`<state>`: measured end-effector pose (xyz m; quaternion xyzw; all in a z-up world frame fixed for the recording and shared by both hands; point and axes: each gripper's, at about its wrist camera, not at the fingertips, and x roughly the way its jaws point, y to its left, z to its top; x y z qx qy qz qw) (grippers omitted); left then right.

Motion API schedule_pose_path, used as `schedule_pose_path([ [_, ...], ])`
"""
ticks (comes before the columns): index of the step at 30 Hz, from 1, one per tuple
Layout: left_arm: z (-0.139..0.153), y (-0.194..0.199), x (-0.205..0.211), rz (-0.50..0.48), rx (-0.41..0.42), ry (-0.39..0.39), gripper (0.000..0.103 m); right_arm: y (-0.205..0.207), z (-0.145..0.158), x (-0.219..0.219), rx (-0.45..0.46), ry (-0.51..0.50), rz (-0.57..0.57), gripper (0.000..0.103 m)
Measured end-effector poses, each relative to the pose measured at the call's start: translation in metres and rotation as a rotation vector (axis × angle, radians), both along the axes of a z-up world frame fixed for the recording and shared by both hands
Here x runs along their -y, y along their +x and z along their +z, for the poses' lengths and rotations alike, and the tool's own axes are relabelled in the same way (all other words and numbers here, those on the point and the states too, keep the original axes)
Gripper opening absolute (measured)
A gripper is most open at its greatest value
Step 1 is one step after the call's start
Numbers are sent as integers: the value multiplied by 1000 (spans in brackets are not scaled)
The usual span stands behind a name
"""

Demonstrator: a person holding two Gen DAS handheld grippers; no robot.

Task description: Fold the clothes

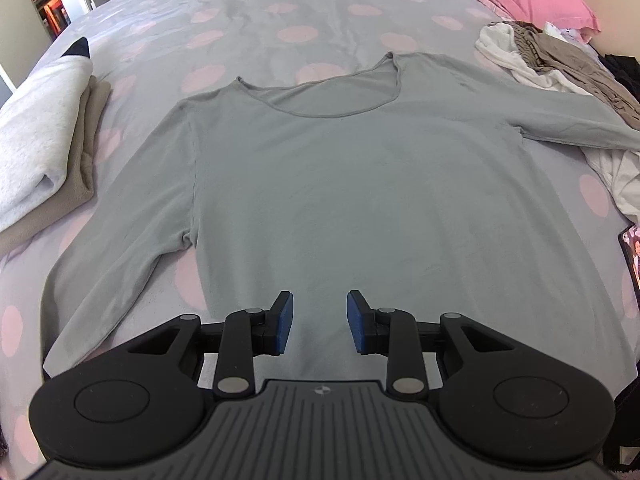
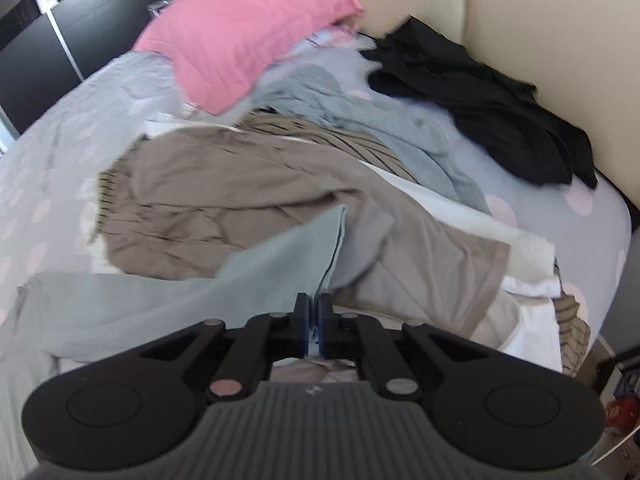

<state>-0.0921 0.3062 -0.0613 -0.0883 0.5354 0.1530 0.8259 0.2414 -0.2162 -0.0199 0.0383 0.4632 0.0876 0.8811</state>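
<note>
A grey long-sleeved top [image 1: 340, 168] lies flat, front up, on the bed, neckline away from me. Its left sleeve [image 1: 116, 264] runs down along the body. My left gripper [image 1: 319, 322] hovers open over the bottom hem, with nothing between its blue pads [image 1: 283, 322]. The top's right sleeve [image 2: 256, 276] stretches out sideways over a heap of clothes. My right gripper [image 2: 314, 326] is shut on that sleeve's cuff end, which sticks up from between the fingers.
Folded white and beige garments [image 1: 44, 136] are stacked at the left. A heap of beige, striped, white and grey clothes [image 2: 240, 188] lies right of the top, with black clothing [image 2: 480, 108] by the headboard. A pink pillow [image 2: 248, 36] rests at the head. A phone [image 1: 632, 256] lies at the right edge.
</note>
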Motion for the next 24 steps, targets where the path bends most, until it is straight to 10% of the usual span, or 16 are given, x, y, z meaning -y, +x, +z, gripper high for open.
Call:
schedule_pose_path([
  [12, 30, -7, -12, 8, 76, 37, 27, -67, 109, -173, 188, 122, 374, 4],
  [24, 34, -19, -41, 54, 159, -17, 27, -170, 109, -346, 112, 290, 750, 4],
])
